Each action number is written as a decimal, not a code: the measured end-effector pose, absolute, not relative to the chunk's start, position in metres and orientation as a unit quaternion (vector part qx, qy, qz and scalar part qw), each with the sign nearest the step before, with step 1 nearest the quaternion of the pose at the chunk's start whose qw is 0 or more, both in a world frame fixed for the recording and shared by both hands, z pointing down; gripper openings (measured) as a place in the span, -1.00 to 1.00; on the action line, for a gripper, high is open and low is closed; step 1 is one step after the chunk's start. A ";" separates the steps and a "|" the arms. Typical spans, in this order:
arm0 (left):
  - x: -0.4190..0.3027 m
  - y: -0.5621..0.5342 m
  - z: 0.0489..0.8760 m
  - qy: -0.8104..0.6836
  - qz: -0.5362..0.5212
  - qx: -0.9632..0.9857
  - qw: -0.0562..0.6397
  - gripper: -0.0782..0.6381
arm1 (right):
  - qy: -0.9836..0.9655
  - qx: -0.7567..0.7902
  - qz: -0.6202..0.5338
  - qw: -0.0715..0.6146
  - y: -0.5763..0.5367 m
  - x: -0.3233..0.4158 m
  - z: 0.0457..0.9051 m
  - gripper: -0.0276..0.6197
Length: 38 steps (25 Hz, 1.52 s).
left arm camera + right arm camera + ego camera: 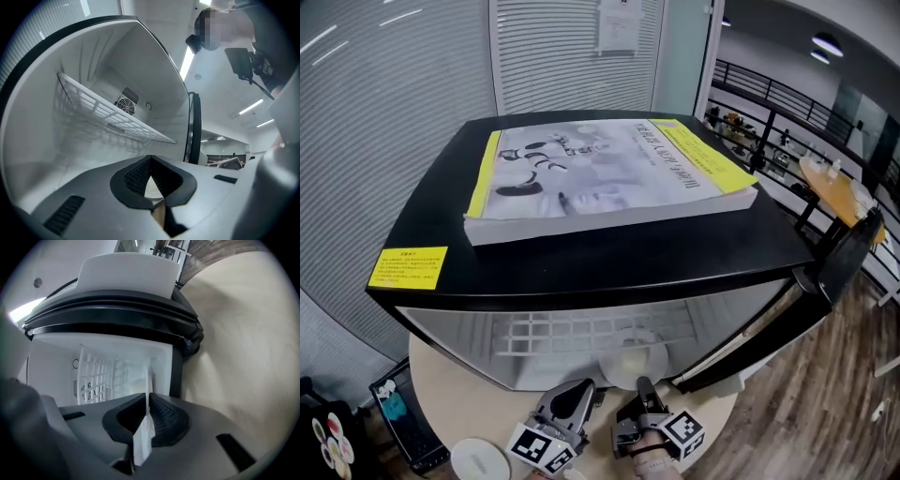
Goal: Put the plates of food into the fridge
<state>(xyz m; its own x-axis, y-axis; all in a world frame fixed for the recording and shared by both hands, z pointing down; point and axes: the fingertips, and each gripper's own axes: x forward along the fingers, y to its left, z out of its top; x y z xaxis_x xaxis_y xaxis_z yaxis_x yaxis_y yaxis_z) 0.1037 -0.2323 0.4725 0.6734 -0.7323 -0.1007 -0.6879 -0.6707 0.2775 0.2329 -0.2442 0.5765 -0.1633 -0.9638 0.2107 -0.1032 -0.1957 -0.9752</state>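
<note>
Small black fridge (441,206) stands on a round pale table (717,405). Its door (830,267) is swung open to the right. A large book (600,169) with yellow borders lies flat on the fridge top. A yellow sticker (409,266) sits at the top's near left corner.

Interior is white. A white wire shelf (117,115) crosses the upper part, and a small round fan grille (125,104) sits in the far wall behind it.

One white plate (633,361) is at the mouth of the fridge, below the wire shelf, with its near rim towards the person. Whether there is food on it cannot be made out.

Left gripper (586,387) is at the near left of the plate. In the left gripper view its pads are drawn together at the tips, with a thin pale edge pinched between them, read as the plate rim.

Right gripper (149,399) is just beside the left one, at the near right of the plate. Its jaws are nearly closed on the plate rim, which is seen edge-on as a thin white sheet running between the pads.

Both grippers point into the fridge opening.

Also on the table, near left: a white round thing (478,459), too cropped to identify. Left of it is a dark flat device (403,422) with a screen.
</note>
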 end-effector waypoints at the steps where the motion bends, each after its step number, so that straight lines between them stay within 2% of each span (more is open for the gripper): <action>1: 0.105 -0.236 0.473 -0.391 -0.103 0.908 0.109 -0.76 | 0.506 -0.527 -0.568 0.378 -0.248 0.234 0.577 -0.86; 11: 0.105 -0.250 0.475 -0.388 -0.100 0.910 0.110 -0.76 | 0.483 -0.566 -0.572 0.346 -0.279 0.240 0.577 -0.86; 22: 0.108 -0.247 0.474 -0.381 -0.108 0.910 0.121 -0.76 | 0.493 -0.634 -0.562 0.198 -0.292 0.245 0.578 -0.84; 27: 0.105 -0.240 0.473 -0.379 -0.111 0.910 0.127 -0.76 | 0.515 -0.654 -0.537 0.136 -0.293 0.246 0.574 -0.74; 32: 0.100 -0.237 0.476 -0.381 -0.110 0.909 0.132 -0.76 | 0.549 -0.655 -0.505 0.118 -0.290 0.241 0.567 -0.44; 38: 0.097 -0.231 0.476 -0.380 -0.108 0.909 0.133 -0.76 | 0.566 -0.657 -0.487 0.107 -0.284 0.240 0.565 -0.33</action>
<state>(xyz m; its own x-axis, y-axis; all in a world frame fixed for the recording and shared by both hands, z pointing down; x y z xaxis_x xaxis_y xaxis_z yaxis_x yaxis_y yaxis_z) 0.0975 -0.2309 0.4756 0.6878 -0.7197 -0.0942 -0.6623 -0.6754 0.3242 0.2401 -0.2841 0.5654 -0.1146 -0.8473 0.5186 -0.6392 -0.3367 -0.6914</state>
